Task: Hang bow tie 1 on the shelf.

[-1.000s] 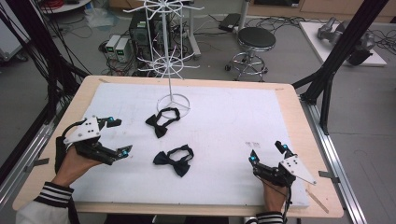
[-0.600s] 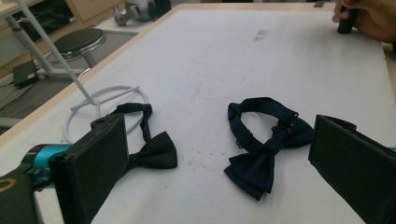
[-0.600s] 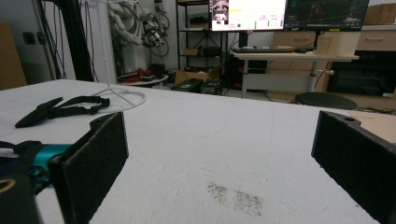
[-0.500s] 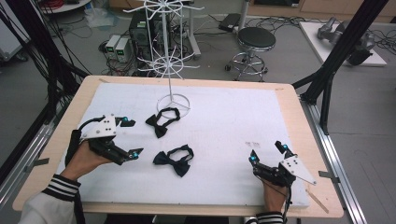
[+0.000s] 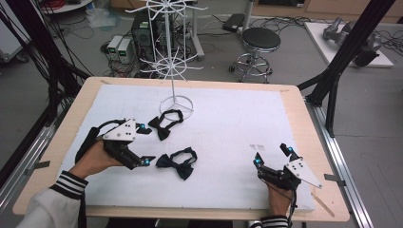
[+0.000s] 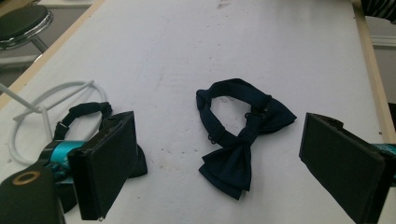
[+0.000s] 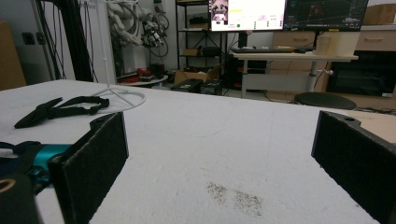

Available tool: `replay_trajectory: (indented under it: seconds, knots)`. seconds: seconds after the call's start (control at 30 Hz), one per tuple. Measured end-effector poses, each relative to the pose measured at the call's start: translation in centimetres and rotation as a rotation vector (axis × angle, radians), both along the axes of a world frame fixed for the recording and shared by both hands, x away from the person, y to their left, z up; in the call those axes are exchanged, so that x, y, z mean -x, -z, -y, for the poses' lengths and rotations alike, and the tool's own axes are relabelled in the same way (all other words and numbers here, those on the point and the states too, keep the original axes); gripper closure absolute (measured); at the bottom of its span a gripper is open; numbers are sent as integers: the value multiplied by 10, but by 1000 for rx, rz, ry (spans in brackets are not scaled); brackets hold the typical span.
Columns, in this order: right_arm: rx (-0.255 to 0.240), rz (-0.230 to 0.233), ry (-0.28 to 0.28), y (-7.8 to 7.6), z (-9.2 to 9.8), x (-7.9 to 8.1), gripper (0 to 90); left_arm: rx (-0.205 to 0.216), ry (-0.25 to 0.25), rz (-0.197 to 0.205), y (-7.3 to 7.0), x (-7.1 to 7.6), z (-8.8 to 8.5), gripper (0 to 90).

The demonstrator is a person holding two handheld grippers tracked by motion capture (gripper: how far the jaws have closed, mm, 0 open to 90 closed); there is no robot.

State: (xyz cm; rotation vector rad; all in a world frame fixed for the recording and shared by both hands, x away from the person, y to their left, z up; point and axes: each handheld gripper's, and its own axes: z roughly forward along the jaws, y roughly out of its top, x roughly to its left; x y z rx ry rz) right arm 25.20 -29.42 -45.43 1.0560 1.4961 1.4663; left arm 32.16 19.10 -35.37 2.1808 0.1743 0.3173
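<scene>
My left tool (image 5: 144, 145), jaws wide but just closing a little, flanks the dark navy fabric bow tie (image 6: 240, 140) untouched; my right tool (image 5: 272, 156) rests open.

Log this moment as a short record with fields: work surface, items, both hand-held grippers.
surface: white mat on a wooden table
near bow tie: flat, just in front of the left hand-held gripper, untouched
far bow tie: beside the wire rack base
left hand-held gripper: open, jaws just been closing slightly, nothing between
right hand-held gripper: open, empty, resting on the mat
</scene>
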Motion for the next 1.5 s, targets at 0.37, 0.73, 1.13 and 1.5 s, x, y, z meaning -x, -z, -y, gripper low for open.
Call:
replay_trajectory:
  seconds: [0.37,0.73,1.13,1.5]
  knots:
    - [0,1,1,0,0,0,30,-77,51,-32,2,-4,17,125]
    - [-2,2,1,0,0,0,30,-163,114,-55,12,-7,39,136]
    - [-1,3,0,0,0,0,30,-212,189,-74,16,-10,62,178]
    - [-4,2,2,0,0,0,30,-259,216,-96,23,-14,75,208]
